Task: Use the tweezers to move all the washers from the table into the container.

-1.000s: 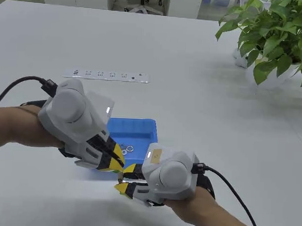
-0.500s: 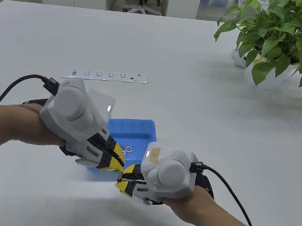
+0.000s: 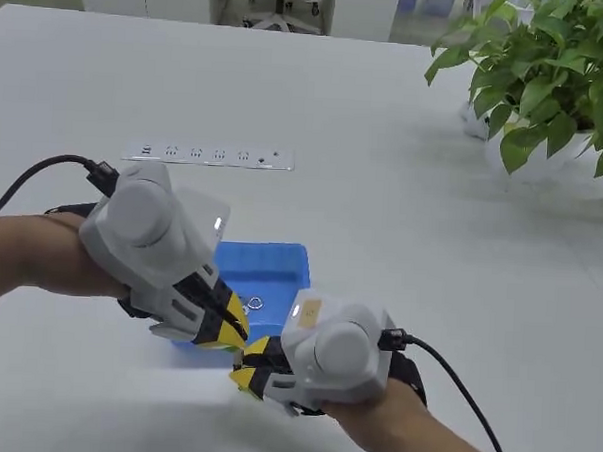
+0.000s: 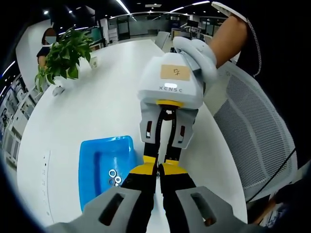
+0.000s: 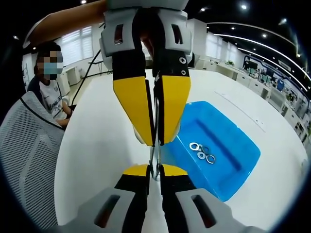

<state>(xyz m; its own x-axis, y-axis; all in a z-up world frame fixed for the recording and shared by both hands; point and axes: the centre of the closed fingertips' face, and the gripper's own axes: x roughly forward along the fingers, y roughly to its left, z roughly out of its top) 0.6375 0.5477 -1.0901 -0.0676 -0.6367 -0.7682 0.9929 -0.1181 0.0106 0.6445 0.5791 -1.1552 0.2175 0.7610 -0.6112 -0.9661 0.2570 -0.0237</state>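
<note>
Left gripper [image 3: 235, 328] and right gripper [image 3: 247, 369] fingers both clamp the tweezers [image 5: 154, 155] beside the blue tray [image 5: 218, 131] (washers [image 5: 201, 151] inside); release one side only.

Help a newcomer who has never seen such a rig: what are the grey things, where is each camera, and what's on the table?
A person holds a grey hand-held tool in each hand: the left tool and right tool. One picture comes from a headset camera looking down; the two round ones come from cameras riding on each tool. On the white table sit a blue tray with a few washers, a power strip and a potted plant. Both tools appear closed on thin metal tweezers.
</note>
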